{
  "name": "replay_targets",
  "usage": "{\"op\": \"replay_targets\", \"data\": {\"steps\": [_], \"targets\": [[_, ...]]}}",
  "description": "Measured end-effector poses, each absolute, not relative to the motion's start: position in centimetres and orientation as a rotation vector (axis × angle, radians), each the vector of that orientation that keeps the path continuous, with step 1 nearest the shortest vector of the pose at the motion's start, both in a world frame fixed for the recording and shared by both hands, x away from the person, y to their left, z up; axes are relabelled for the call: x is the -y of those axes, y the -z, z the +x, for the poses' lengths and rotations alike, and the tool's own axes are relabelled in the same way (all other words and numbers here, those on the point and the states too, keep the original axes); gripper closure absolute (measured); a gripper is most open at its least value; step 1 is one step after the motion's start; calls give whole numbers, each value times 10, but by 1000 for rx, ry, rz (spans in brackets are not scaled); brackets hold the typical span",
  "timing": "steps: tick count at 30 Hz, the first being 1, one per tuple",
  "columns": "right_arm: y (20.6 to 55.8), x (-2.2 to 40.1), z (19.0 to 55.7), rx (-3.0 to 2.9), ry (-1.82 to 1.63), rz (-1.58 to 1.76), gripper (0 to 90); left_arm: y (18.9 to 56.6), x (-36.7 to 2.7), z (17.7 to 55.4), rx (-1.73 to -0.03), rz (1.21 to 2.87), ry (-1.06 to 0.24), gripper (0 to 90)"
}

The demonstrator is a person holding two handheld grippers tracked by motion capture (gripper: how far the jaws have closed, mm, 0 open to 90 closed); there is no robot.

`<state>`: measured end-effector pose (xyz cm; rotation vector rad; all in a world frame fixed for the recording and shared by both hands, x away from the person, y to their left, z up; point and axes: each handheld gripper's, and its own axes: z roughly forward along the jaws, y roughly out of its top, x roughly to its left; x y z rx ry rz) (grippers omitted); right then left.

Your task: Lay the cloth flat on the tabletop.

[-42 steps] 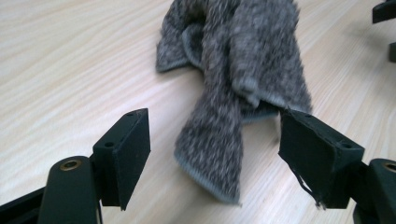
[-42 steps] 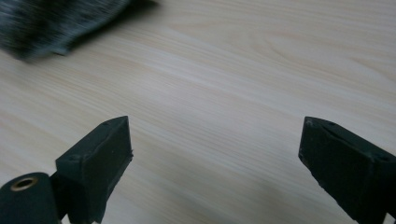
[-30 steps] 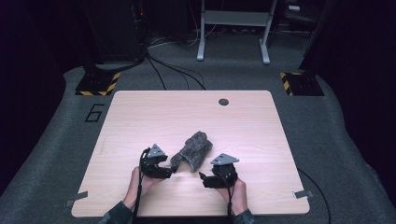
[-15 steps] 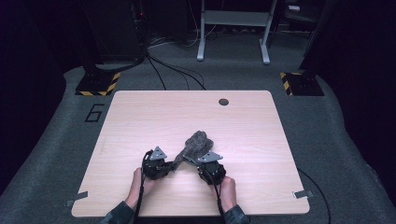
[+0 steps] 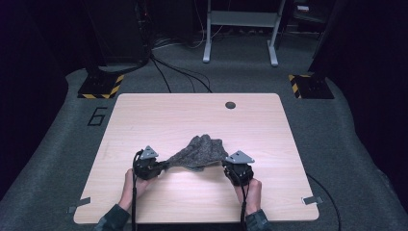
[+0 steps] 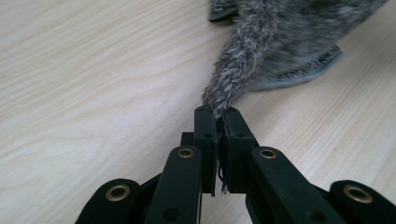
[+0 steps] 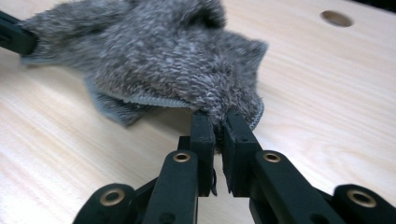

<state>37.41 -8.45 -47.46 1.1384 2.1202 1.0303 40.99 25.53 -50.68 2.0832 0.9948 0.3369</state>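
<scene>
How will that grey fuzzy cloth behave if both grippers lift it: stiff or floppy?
Likely floppy: the grey cloth sags and bunches between the left gripper and right gripper, each shut on a corner. Probably light, since a thin pinch in the left gripper view draws it into a taut strand. The fuzzy pile should resist slipping.

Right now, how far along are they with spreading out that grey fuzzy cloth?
Done: both grips are made. The left gripper and right gripper have just closed, each pinching a corner of the grey cloth. In hand: it hangs stretched between them, its middle bunched on the wooden table. Left: probably pulling it out flat, then letting go.
</scene>
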Motion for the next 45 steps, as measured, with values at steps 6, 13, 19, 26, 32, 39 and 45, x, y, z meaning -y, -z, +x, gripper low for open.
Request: {"op": "replay_targets", "data": {"steps": [6,13,19,26,32,39,45], "targets": [[467,92,371,-2111,-1044,1111,842,498,-265,416,-1003,2087,-331,827],[471,81,372,-2168,-1042,1104,842,504,-258,410,-1044,2151,-424,451],[469,80,374,-2173,-1032,1085,840,506,-246,393,-945,2195,-472,454],[473,83,376,-2179,-1028,1120,834,516,-243,401,-918,2245,-437,580],[475,87,377,-2187,-1035,1139,830,514,-237,400,-917,2273,-491,673],[480,93,378,-2211,-1061,1170,810,515,-237,402,-904,2276,-510,875],[482,97,380,-2203,-1060,1209,813,516,-239,401,-902,2265,-529,892]]}}
